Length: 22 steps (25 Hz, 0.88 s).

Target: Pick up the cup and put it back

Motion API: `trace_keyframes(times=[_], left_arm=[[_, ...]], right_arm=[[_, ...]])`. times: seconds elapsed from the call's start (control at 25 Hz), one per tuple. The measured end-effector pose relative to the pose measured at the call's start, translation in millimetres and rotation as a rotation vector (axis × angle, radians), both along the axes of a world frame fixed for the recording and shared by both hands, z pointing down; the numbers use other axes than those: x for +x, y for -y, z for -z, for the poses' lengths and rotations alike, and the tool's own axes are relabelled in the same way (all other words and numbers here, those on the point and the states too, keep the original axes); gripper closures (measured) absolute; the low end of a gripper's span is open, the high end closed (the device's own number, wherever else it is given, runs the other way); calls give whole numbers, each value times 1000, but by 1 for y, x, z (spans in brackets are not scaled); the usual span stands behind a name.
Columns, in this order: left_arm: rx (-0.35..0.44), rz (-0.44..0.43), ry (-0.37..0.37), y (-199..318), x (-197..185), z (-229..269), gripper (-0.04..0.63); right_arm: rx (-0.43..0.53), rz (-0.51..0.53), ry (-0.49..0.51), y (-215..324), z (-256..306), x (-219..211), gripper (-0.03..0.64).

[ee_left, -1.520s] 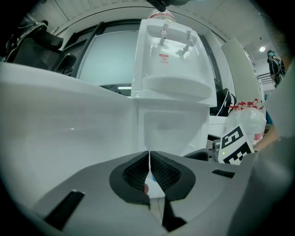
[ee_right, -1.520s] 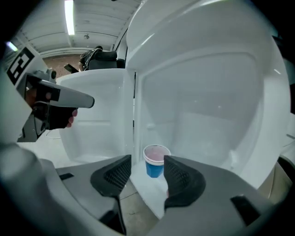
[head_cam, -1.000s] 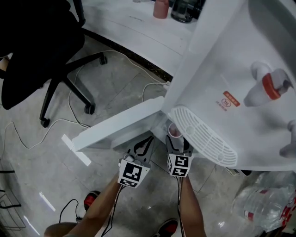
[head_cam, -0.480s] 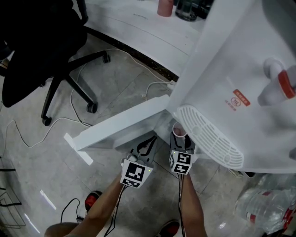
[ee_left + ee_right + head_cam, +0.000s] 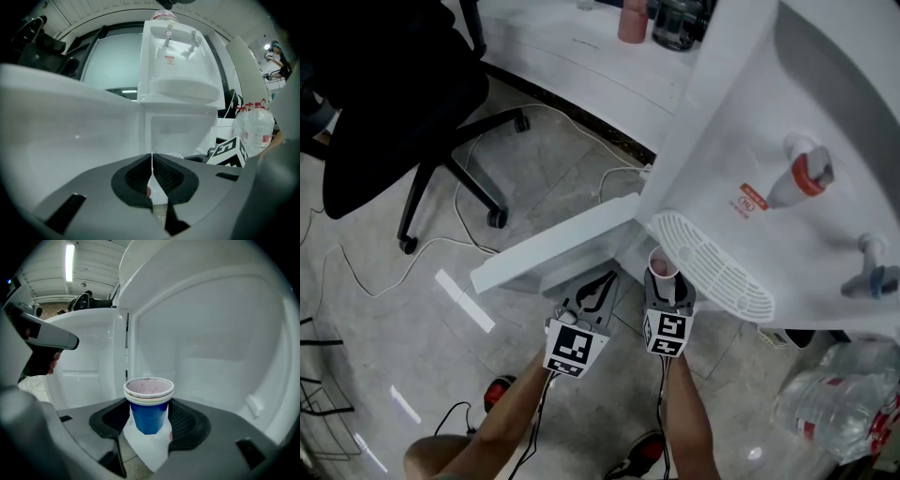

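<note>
A blue cup (image 5: 148,414) with white rims stacked inside it stands upright between my right gripper's (image 5: 148,422) jaws, just inside the open lower cabinet of the white water dispenser (image 5: 750,112). The jaws are closing and both pads touch the cup's blue sides. From the head view the cup (image 5: 662,265) shows its pinkish mouth just ahead of the right gripper (image 5: 665,284), under the drip grille (image 5: 712,272). My left gripper (image 5: 602,284) hangs beside it to the left, shut and empty, its pads (image 5: 140,174) meeting in front of the cabinet.
The cabinet door (image 5: 553,246) swings open to the left. A black office chair (image 5: 394,103) and loose cables (image 5: 478,234) lie on the floor at left. Water bottles (image 5: 834,403) sit at the lower right. Red (image 5: 804,175) and blue (image 5: 874,277) taps project above.
The head view has drifted, showing more of the dispenser's taps. Both grippers stay at the cabinet opening, with the cup still between the right jaws.
</note>
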<state>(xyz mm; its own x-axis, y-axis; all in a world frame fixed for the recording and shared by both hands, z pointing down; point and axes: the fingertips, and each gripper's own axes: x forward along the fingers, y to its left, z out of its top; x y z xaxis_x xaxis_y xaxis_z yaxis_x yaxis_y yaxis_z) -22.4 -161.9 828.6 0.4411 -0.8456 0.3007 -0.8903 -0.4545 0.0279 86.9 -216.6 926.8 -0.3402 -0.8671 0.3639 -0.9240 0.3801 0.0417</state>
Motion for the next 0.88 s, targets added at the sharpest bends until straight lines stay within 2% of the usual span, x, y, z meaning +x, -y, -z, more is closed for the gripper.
trace_keyframes(times=[0.24,0.56,0.72,0.88], left_arm=[[-9,1,5,-26,-5,70,566],[-11,-9,-1,-58,-8,180,566],[-18,-11,-1,-71,-11,235,566],[-20,-3,-2,-75,-19,284,566]], right_arm=[[1,12,18,-37,66,-7,351],[-2,17,45,-81,181,-16,351],[-40,70,35,-109,226,-25,356],[-21,61,46,-123,278,-29,356]])
